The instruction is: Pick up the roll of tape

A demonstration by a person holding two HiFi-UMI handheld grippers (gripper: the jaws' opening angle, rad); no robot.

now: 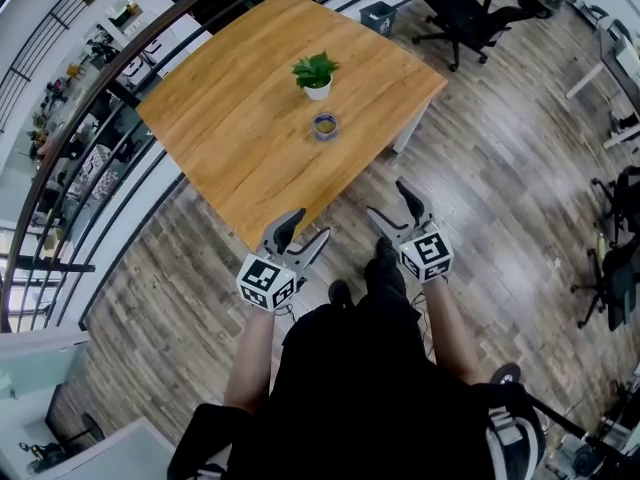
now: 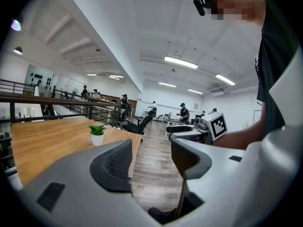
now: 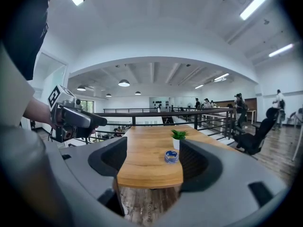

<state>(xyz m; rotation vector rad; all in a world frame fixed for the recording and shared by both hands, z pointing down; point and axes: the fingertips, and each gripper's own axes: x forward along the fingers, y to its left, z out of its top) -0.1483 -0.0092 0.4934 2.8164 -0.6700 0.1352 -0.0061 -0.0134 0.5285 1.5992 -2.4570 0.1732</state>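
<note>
A blue roll of tape (image 1: 325, 125) lies flat on the wooden table (image 1: 240, 118), just in front of a small potted plant (image 1: 316, 74). In the right gripper view the roll of tape (image 3: 171, 156) shows between the open jaws, well ahead on the table. My left gripper (image 1: 300, 232) is open and held off the table's near corner. My right gripper (image 1: 392, 202) is open too, over the floor beside the table's near edge. Neither holds anything. In the left gripper view the left gripper (image 2: 151, 162) points past the table's side, and the right gripper (image 2: 189, 132) shows ahead.
A dark railing (image 1: 90, 118) curves along the table's left side. Black office chairs (image 1: 465, 13) stand beyond the far right corner, and more desks (image 1: 605, 63) sit at the right. Wood floor (image 1: 500, 198) lies to the right of the table. Several people stand far off.
</note>
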